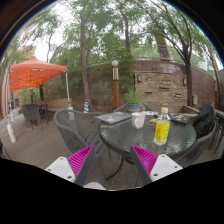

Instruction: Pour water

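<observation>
Big green trees (110,30) fill the back, w/ a brick wall (160,88) under them. An orange sun umbrella (37,72) stands off to one side. A round glass patio table (150,135) sits just ahead of the gripper (112,160), w/ a dark wicker chair (75,128) beside it. On the table: a clear plastic bottle w/ yellow drink & green cap (162,128), next to a white cup (138,120). Both are beyond the fingers. Gripper is spread wide, holding nothing; pink pads (80,160) show.
</observation>
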Action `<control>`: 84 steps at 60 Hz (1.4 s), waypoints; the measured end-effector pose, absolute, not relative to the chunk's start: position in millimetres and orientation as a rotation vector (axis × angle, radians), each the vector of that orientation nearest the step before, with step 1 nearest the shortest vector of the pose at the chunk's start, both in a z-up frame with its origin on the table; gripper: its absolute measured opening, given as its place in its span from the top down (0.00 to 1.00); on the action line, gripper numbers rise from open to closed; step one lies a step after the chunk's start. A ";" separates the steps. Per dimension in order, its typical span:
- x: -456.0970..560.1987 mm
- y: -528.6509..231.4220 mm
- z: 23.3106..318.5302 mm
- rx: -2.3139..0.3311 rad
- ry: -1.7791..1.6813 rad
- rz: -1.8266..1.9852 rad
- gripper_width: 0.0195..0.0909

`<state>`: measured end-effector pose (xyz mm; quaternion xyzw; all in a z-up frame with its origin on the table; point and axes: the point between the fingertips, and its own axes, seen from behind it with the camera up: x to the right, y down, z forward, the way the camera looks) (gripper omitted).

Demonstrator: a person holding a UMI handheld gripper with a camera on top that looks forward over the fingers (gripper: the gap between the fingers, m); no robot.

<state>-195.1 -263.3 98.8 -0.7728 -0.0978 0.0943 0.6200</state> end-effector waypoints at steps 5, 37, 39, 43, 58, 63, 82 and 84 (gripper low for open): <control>-181.1 -263.6 97.8 -1.780 -0.216 0.192 0.15; -4.4 -102.2 97.9 -1.714 -0.028 -0.004 0.16; -2.1 -87.3 92.9 -1.719 -0.031 -0.013 0.16; 3.5 -61.9 82.5 -1.733 -0.037 -0.047 0.16; 1.6 -10.2 70.9 -1.763 -0.014 -0.040 0.50; 8.0 -10.2 74.2 -1.740 0.024 -0.037 0.55; 11.1 -2.0 88.8 -1.716 -0.009 -0.095 0.75; 15.7 5.7 101.0 -1.712 -0.049 -0.150 0.75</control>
